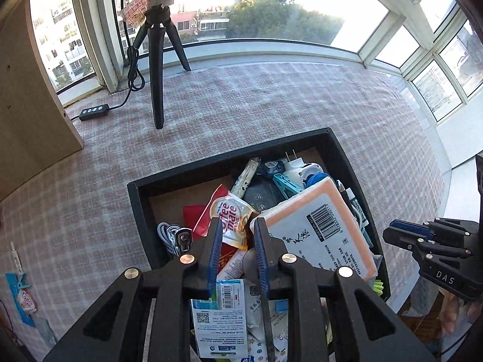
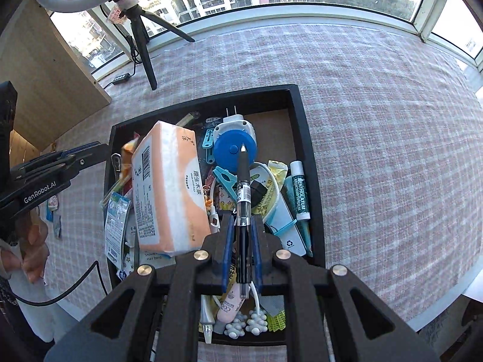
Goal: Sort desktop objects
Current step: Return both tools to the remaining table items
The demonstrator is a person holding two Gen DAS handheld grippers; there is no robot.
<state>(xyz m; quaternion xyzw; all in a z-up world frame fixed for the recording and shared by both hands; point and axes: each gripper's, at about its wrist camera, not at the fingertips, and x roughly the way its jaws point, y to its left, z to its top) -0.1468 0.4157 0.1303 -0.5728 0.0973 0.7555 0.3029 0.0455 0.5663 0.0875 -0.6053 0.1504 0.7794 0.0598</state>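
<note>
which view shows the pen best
The right wrist view: the pen runs up the frame's middle, clamped in the right gripper, tip visible. The left wrist view shows that gripper side-on; I cannot make out the pen there.

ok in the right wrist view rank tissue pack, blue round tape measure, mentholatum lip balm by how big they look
1. tissue pack
2. blue round tape measure
3. mentholatum lip balm
Rank is clear.
</note>
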